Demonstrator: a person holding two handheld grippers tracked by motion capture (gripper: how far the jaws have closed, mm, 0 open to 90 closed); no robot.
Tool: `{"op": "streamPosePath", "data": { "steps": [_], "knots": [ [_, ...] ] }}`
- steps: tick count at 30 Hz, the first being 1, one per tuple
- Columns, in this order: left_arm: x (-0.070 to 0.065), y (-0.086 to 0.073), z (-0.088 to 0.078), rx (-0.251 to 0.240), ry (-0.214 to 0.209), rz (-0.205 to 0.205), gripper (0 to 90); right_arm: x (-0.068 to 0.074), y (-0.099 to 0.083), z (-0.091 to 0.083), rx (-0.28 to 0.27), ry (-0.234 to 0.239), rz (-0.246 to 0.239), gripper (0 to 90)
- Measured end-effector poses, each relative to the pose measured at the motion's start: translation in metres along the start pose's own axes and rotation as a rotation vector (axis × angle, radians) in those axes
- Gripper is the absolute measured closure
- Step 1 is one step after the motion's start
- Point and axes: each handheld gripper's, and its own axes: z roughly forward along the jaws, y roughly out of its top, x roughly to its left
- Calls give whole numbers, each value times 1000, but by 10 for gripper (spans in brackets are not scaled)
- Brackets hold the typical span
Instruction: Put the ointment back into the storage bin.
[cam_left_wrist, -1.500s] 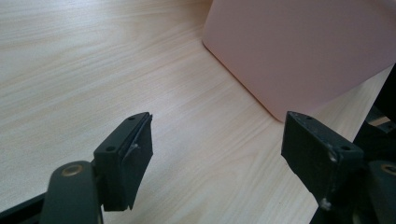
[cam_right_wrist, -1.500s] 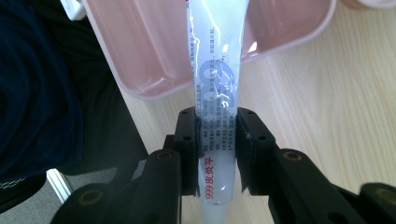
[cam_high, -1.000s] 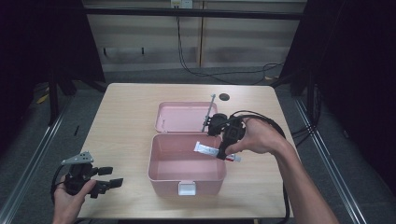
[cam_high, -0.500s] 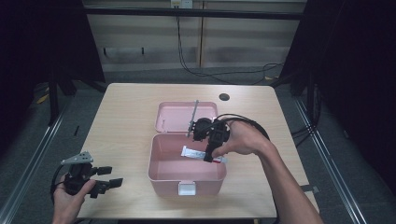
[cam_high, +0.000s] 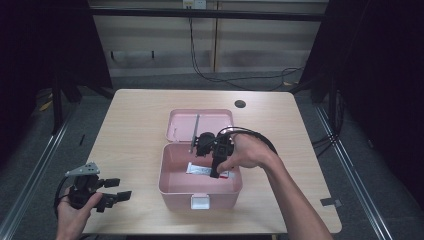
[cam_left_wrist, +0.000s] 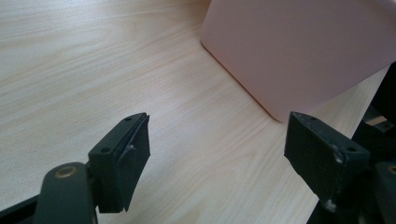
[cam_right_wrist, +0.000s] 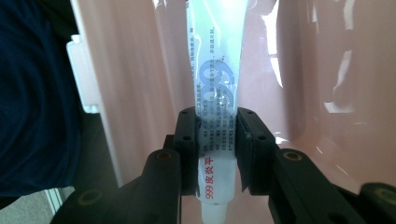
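Observation:
A pink box stands open at the middle of the table, its lid laid back behind it. My right gripper reaches down into the box, shut on a white tube with blue and red print. In the right gripper view the jaws clamp the tube near its cap end, and the tube runs along the pink box floor. My left gripper rests in a hand at the table's front left, open, with nothing between its fingers. The box's outer wall lies just ahead of it.
A thin grey rod lies on the open lid. A round cable hole sits near the table's far edge. A white latch is on the box front. Bare wood spreads left of the box.
My right gripper has moved left and down from the box's right rim into the box, carrying the tube with it. The left gripper has stayed put.

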Motion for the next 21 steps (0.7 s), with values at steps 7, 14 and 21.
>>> {"op": "streamPosePath", "data": {
  "steps": [7, 14, 21],
  "knots": [
    [0, 0, 0, -2, -3, 0, 223, 0, 7, 13, 9, 26, -22, 721],
    [0, 0, 0, -1, -1, 3, 223, 0, 15, 26, 9, 58, -52, 721],
    [0, 0, 0, 0, -2, 4, 223, 0, 18, 41, 20, 78, -66, 721]
  ]
}}
